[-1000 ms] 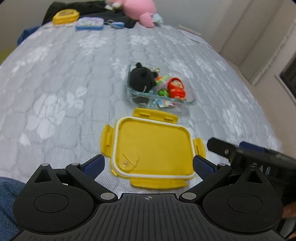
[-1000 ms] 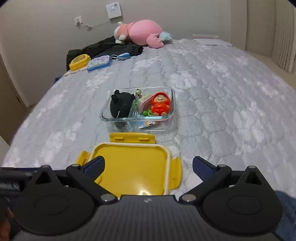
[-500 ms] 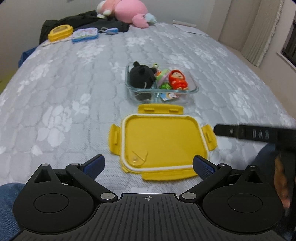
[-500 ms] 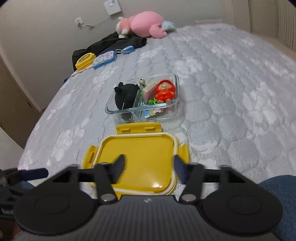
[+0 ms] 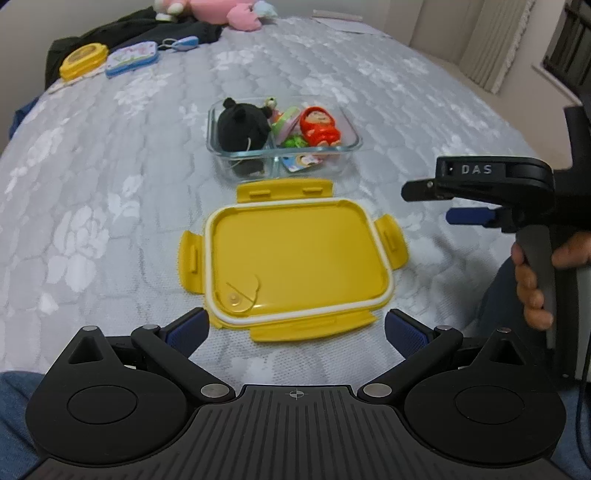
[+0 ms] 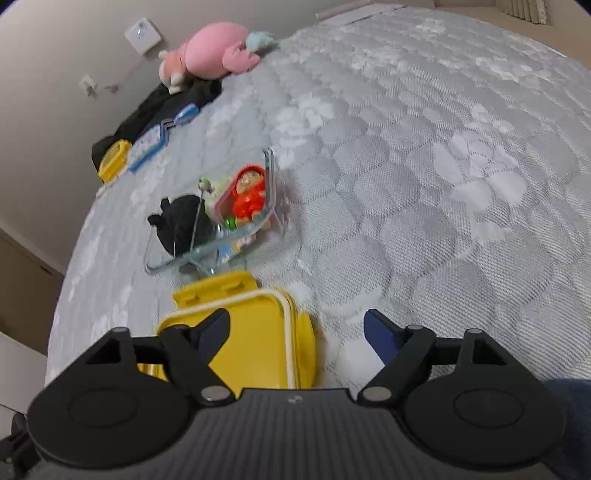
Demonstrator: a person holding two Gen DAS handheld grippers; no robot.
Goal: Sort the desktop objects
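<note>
A clear glass container (image 5: 352, 142) sits on the grey quilted bed, holding a black plush (image 5: 242, 125), a red doll figure (image 5: 319, 127) and small toys; it also shows in the right wrist view (image 6: 275, 214). A yellow lid (image 5: 295, 254) lies flat just in front of it, and shows in the right wrist view (image 6: 255, 343). My left gripper (image 5: 295, 328) is open and empty at the lid's near edge. My right gripper (image 6: 297, 330) is open and empty, tilted, above the lid's right side; it shows in the left wrist view (image 5: 461, 206).
A pink plush (image 6: 214, 50), black clothing (image 5: 147, 31), a yellow case (image 5: 83, 61) and a blue-rimmed case (image 5: 133, 59) lie at the bed's far end. Curtains (image 5: 495, 44) hang at the right. My knees in jeans (image 5: 14, 406) are near.
My right gripper narrowed its jaws half a second ago, then opened again, and it has tilted and moved to the right of the lid. My left gripper pulled back slightly.
</note>
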